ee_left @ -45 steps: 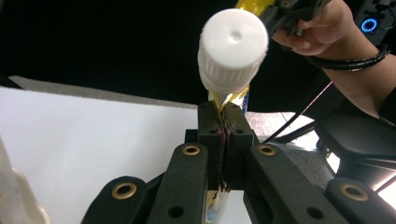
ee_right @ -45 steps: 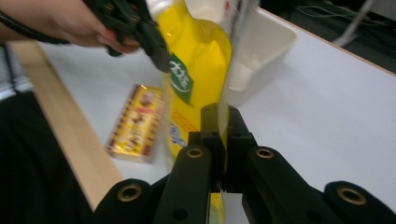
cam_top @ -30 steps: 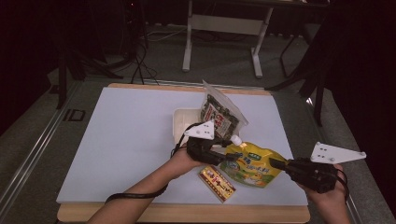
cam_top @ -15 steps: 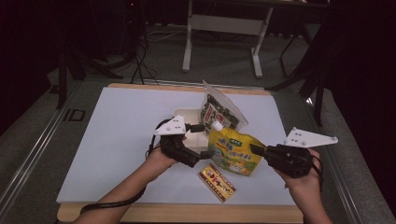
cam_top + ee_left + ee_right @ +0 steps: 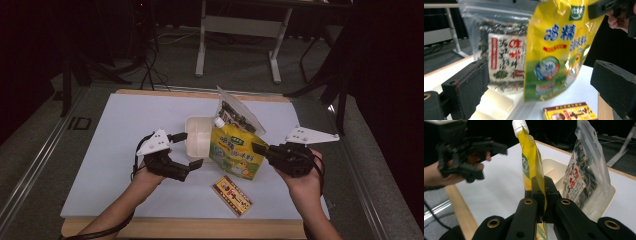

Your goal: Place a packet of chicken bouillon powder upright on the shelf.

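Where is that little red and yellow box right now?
In the high view, the small box lies flat on the table near its front edge, just in front of the yellow pouch, between the two hands.

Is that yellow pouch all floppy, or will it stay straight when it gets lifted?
Probably bendy. The yellow pouch is thin film, and its side creases where the right hand-held gripper pinches it. It hangs fairly straight, so it seems partly stiffened by what's inside. The shiny skin looks slippery, and the capped spout on top may make it swing or tip.

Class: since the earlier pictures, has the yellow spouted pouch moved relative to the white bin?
Yes. The yellow pouch, clamped in the right gripper, has risen from lying flat on the table to upright, left toward the white bin.
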The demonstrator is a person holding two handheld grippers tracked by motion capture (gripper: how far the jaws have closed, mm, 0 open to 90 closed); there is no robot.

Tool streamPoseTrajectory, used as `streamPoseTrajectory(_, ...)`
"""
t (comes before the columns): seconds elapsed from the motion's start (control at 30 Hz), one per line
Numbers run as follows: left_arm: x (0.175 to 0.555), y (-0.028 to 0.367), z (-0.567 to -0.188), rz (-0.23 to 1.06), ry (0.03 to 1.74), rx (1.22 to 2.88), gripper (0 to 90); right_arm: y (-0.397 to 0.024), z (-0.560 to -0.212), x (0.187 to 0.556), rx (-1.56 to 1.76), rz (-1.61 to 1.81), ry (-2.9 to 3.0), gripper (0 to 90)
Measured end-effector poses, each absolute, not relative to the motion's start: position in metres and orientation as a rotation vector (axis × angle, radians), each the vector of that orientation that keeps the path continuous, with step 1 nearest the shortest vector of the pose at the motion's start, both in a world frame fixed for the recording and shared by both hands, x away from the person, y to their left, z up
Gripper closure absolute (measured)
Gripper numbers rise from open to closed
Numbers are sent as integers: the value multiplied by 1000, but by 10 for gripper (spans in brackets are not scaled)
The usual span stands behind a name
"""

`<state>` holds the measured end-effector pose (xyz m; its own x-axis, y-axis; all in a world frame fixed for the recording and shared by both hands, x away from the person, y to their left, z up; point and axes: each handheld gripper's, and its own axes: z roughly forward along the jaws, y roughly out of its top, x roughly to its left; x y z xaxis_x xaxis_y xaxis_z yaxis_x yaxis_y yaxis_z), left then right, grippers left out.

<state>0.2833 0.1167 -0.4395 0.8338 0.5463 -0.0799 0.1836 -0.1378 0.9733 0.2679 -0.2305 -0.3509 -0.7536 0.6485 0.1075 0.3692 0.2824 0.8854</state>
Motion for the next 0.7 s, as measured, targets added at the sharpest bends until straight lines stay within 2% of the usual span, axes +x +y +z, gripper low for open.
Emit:
streamPoseTrajectory(0.2,276,135,-453,387,619,1736,23,-218,-353,277,1003,1497,2227,900)
streamPoseTrajectory(0.7,257,184,-492,470,791,1689,24,-168,-365,301,1157,1472,2062,900)
